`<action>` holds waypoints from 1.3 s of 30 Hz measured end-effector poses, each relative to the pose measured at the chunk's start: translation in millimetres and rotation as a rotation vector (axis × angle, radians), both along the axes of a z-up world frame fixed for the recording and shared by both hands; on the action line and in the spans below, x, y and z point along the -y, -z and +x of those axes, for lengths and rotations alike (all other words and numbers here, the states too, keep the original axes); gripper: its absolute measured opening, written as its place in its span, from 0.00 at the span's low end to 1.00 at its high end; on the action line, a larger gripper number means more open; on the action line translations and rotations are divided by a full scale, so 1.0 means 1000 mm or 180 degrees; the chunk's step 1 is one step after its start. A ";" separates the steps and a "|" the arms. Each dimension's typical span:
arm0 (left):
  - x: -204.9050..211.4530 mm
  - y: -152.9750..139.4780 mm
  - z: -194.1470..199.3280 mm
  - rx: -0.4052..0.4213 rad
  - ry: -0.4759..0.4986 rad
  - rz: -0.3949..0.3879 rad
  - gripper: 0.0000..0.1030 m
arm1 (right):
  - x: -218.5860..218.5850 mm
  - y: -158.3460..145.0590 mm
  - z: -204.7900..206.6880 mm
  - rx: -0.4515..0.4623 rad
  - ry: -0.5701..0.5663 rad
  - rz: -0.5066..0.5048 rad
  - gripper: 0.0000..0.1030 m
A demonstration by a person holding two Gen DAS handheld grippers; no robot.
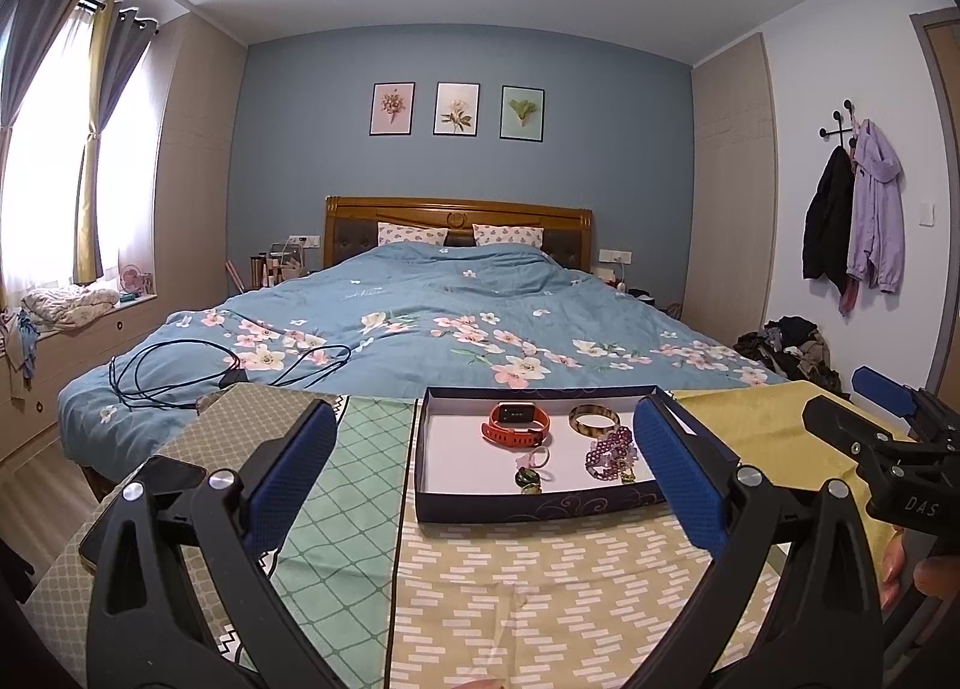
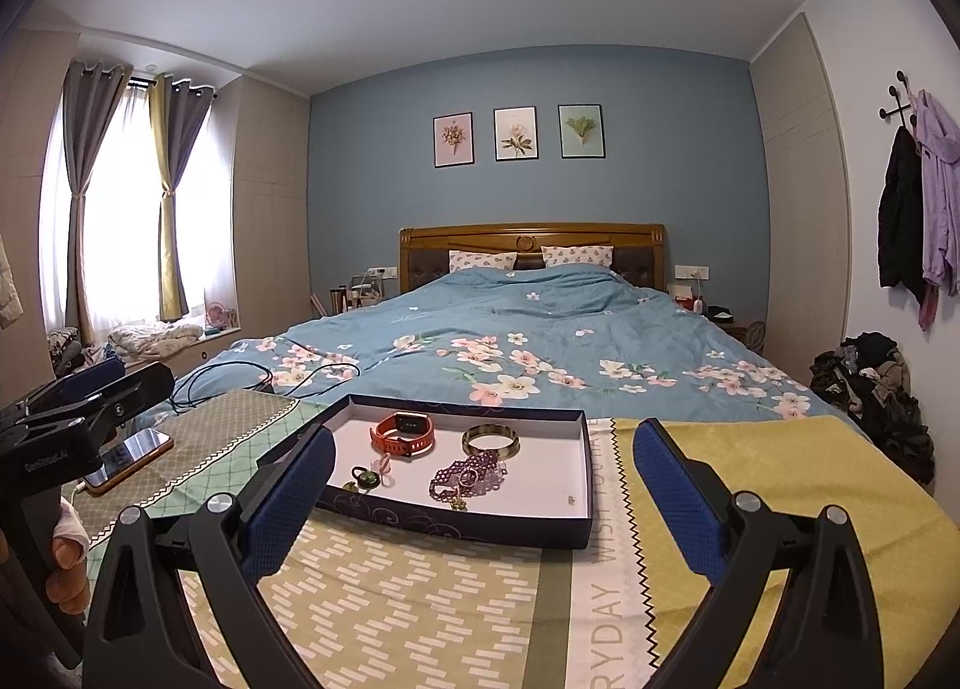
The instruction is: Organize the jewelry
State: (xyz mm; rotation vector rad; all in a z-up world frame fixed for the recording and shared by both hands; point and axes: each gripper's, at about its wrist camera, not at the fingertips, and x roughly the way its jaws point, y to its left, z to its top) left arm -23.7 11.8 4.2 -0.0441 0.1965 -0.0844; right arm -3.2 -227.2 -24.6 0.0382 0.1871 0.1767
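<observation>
Navy tray [image 1: 528,500] of jewelry near the table's far edge, ahead of both wide-open, empty grippers, left gripper [image 1: 480,467], right gripper [image 2: 483,494], orange watch [image 2: 403,434], bangle [image 2: 489,440], purple beads [image 2: 471,476] inside, phone [image 2: 129,458] at table's left edge

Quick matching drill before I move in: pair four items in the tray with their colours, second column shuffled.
Things:
1. watch
2. bangle
3. bead bracelet
4. tray outer wall

Colours:
A. purple
B. dark blue with swirls
C. orange-red strap
D. brown and cream stripes

Pairs: 1-C, 2-D, 3-A, 4-B
</observation>
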 end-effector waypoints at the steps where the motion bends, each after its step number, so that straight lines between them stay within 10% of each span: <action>1: -0.001 0.000 0.000 0.0000 0.0001 -0.0002 0.95 | 0.000 0.000 0.000 -0.0004 -0.0007 0.0005 0.93; 39: 0.002 -0.001 -0.005 0.0035 -0.0023 0.0014 0.95 | -0.001 0.000 0.001 -0.0026 -0.0021 0.0053 0.93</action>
